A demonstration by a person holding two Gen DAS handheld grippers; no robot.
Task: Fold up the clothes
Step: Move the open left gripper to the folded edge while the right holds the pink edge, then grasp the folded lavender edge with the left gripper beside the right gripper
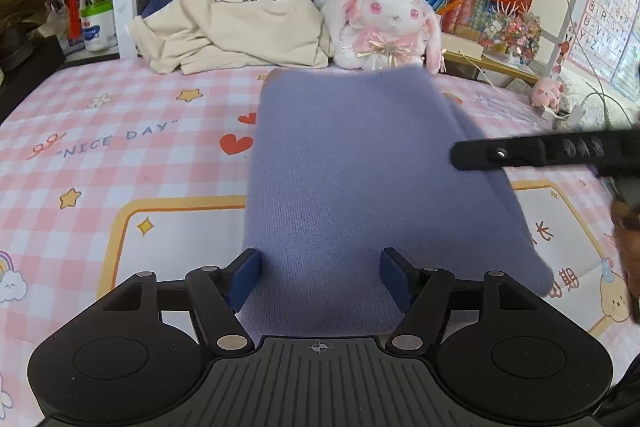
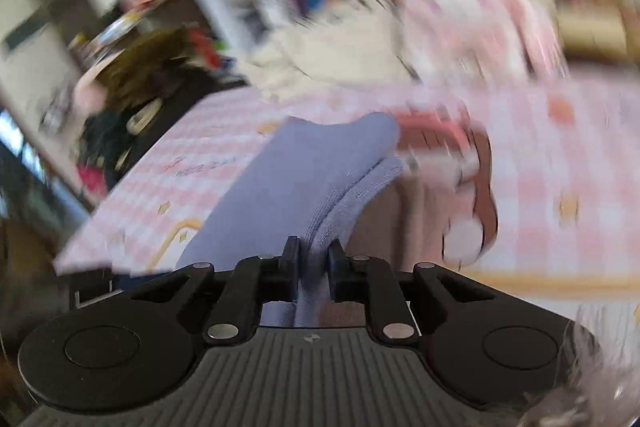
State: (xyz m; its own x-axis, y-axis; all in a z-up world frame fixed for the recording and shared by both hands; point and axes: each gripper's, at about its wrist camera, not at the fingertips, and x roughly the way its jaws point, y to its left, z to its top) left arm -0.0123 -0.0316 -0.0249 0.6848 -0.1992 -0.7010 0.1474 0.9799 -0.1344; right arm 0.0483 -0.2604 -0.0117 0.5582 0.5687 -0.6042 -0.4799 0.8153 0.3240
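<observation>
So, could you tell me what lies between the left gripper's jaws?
In the left wrist view, the purple knit garment lies between the open left gripper's jaws.

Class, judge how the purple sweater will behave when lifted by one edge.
The purple sweater probably flops: its knit edges droop beyond the shut right gripper. Seemingly light. Its fuzzy knit likely resists slipping.

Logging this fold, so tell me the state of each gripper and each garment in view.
Left gripper: open, purple cloth between its fingers.
Right gripper: shut on the purple knit garment.
Purple knit garment: folded, one edge pinched.
Cream cloth garment: crumpled, unfolded, by the bookshelf.
</observation>
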